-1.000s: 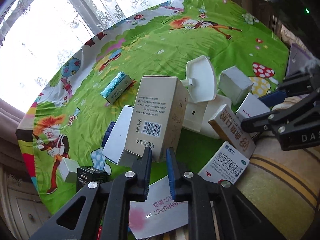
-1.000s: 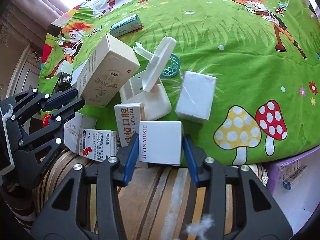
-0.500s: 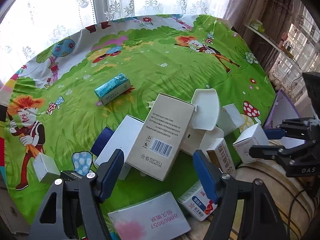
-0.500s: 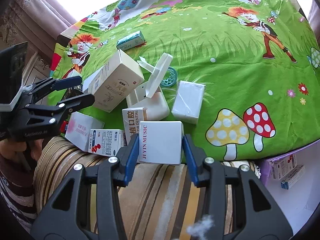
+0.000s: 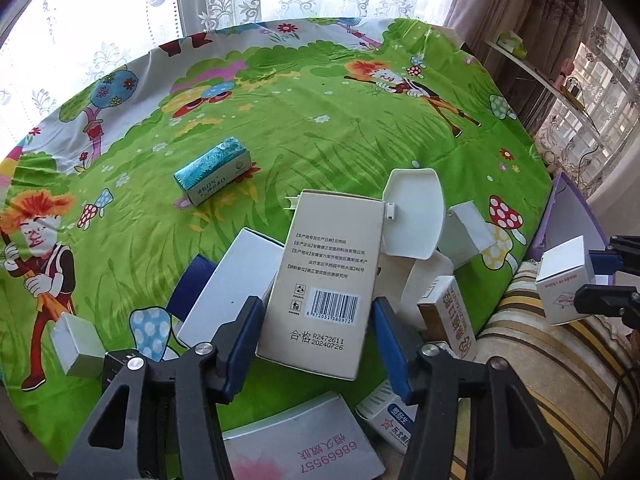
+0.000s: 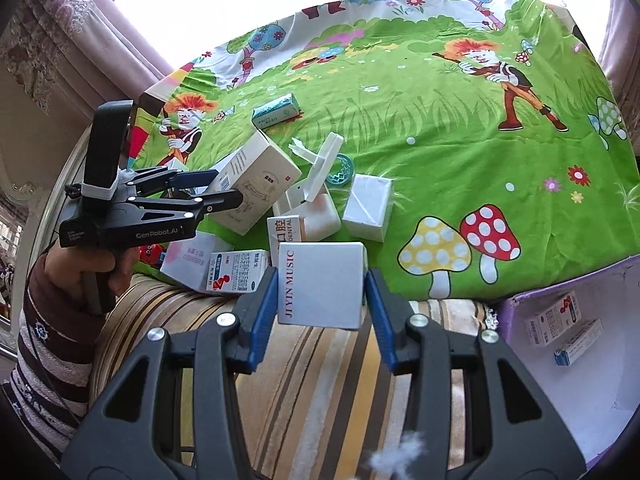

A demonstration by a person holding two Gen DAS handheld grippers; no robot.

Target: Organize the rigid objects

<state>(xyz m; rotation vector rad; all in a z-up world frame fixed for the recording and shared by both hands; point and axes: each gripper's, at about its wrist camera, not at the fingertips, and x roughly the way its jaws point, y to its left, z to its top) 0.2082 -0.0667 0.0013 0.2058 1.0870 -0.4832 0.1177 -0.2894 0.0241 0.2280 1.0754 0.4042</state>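
**Two grippers, one box held, one box straddled**

Most of the cartoon-printed green cloth [image 5: 304,128] lies bare ahead of both grippers, wide open out to its far rim under the lace curtain; only a teal carton [image 5: 214,170] sits alone out there, well beyond the left gripper's tips. The cloth's near edge runs just below the fingers, where a striped cushion [image 6: 340,380] begins.

Next in size, a purple-walled bin [image 6: 592,360] stands to the right of the right gripper, past the cloth's corner, with a few small cartons in it.

The clutter crowds the near edge. A tall barcode box [image 5: 324,284] leans on a white flat box [image 5: 232,284] and lies between the pads of the left gripper [image 5: 316,344]. Its jaws have just been closing, yet a sliver of gap shows at each side, so they stand apart and not pressing. Right of that gripper sit an open white hinged case [image 5: 416,216] and a brown-and-white dental box [image 5: 452,316]; beneath it, a pink-printed white box [image 5: 304,448].

The right gripper [image 6: 322,292] is clamped on a white JI YIN MUSIC box [image 6: 324,284], both blue pads against its sides, lifted clear over the cushion's edge. Left of it a red-and-blue medicine carton [image 6: 236,272] lies on the cushion's rim.
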